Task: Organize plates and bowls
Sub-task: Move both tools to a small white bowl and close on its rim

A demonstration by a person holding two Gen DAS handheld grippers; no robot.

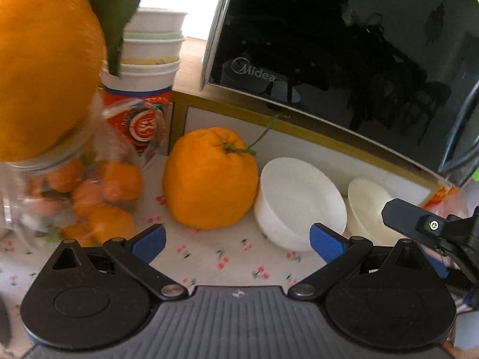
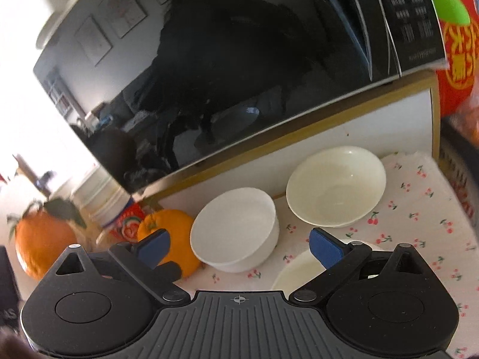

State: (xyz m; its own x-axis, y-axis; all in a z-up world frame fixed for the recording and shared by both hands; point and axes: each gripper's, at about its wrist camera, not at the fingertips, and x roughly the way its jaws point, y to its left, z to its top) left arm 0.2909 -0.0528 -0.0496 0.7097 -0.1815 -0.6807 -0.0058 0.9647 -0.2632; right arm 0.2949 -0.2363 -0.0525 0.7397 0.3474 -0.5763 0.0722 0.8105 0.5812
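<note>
A white straight-sided bowl (image 1: pixel 296 203) (image 2: pixel 236 230) stands on the cherry-print cloth (image 1: pixel 209 263). A wider cream bowl (image 2: pixel 335 185) (image 1: pixel 368 209) stands to its right, under the shelf. A white plate (image 2: pixel 299 272) lies below my right gripper, partly hidden by its right finger. My left gripper (image 1: pixel 238 242) is open and empty, just short of the white bowl and a large orange (image 1: pixel 209 179). My right gripper (image 2: pixel 239 246) is open and empty, low over the white bowl's near rim. Its black finger (image 1: pixel 419 224) shows at the right of the left wrist view.
A black Midea microwave (image 1: pixel 344 45) (image 2: pixel 224 74) sits on a wood-edged shelf (image 2: pixel 299 137) above the bowls. Stacked paper cups (image 1: pixel 149 59), a clear bag of small oranges (image 1: pixel 89 197) and another large orange (image 1: pixel 42 59) (image 2: pixel 42 245) crowd the left. A red package (image 2: pixel 458 59) stands at right.
</note>
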